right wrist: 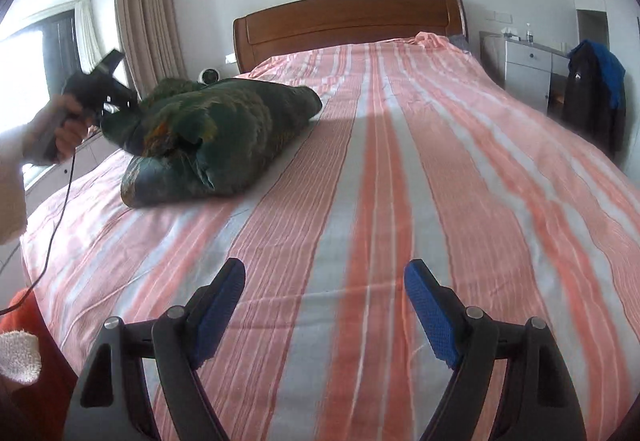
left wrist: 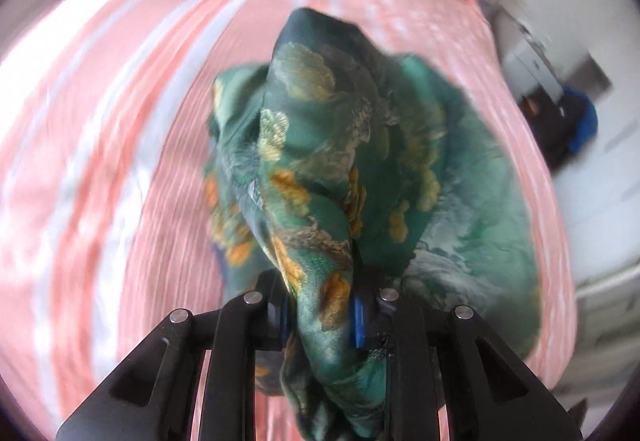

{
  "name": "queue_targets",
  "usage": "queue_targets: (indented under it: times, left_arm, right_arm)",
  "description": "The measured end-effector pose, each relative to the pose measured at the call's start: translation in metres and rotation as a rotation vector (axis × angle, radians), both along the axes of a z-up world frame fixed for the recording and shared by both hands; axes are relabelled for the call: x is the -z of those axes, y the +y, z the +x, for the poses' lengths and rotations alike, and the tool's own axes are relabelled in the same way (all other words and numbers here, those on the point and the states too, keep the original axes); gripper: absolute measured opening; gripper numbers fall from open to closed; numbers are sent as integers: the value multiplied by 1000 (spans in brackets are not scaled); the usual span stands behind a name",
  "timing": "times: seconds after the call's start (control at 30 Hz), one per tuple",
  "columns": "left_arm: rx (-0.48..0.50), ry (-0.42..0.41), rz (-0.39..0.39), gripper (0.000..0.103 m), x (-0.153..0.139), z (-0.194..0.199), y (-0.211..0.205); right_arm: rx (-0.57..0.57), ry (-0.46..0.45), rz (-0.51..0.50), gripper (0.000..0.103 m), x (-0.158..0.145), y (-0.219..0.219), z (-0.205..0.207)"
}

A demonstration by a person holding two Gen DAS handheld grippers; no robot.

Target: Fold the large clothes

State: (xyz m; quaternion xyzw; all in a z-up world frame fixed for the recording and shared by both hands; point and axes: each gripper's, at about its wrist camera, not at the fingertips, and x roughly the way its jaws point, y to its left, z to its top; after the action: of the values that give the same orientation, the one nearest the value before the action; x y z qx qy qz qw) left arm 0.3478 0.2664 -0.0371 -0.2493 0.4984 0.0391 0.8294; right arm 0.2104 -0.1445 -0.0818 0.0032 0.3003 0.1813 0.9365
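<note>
Fingers of the left gripper (left wrist: 320, 315) sit narrow, blue pads (left wrist: 359, 321) pinched on a twist of the green garment (left wrist: 340, 145) (floral, satin-looking, gold and orange blooms). Left wrist view: the bunched cloth runs from between the black jaws away over the striped bedspread (left wrist: 120, 129), which is pink, white and motion-blurred. Past the garment's far right, off the bed, a dark blue item hangs, too smeared to identify.

Right wrist view: right gripper (right wrist: 324, 281) has its jaws spread wide, nothing between the blue pads (right wrist: 430, 311), hovering over the bedspread (right wrist: 400, 181) at the bed's near end. Green garment (right wrist: 224, 137) lies heaped on the bed's left side, about halfway toward the wooden headboard (right wrist: 344, 17). At the garment's left edge a hand (right wrist: 60, 129) grips the left gripper (right wrist: 120, 103), cable dangling below it; jaw contact is hidden by cloth here. Right of the bed stand a grey cabinet (right wrist: 524, 69) and a dark jacket (right wrist: 592, 89) draped on something.
</note>
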Motion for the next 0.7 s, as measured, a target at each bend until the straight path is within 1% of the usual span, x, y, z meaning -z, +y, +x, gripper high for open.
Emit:
queue_targets:
  times: [0.03,0.07,0.17,0.2,0.27,0.3,0.4,0.43,0.47,0.53,0.6,0.63,0.7]
  left_arm:
    - [-15,-2,-23,22,11,-1,4]
    - [-17,-9,-28,23,19,-1,4]
    - [18,-17,24,25,32,7,-5]
    - [9,-14,13,26,34,11,-5]
    - [-10,-15,-37,36,34,13,-1]
    - [-19,-30,-74,39,31,12,4]
    - [-48,-90,-126,63,21,1,16]
    - [-73,-101,-108,78,16,-7,19]
    - [-94,-116,-95,85,9,-14,22]
    - [-112,-154,-111,85,1,-31,28]
    - [-141,-175,-106,88,-5,-52,32]
    - [-154,-181,-81,90,-6,-67,33]
    - [-174,-176,8,93,-8,-88,27]
  right_arm:
    - [-8,10,-3,81,4,4,1]
    - [-14,26,-7,81,9,7,2]
    - [-24,54,-15,81,15,14,3]
    - [-30,66,-18,81,18,16,4]
    - [-38,76,-22,81,23,19,3]
    - [-43,76,-23,81,23,20,3]
    - [-41,58,-12,81,20,18,-2]
    - [-37,53,-11,81,19,18,-6]
    - [-33,50,-6,81,18,17,-7]
    - [-22,49,-2,81,19,12,-11]
    - [-10,56,-2,82,21,9,-12]
    - [-3,59,0,82,21,7,-13]
    - [16,57,5,87,20,5,-13]
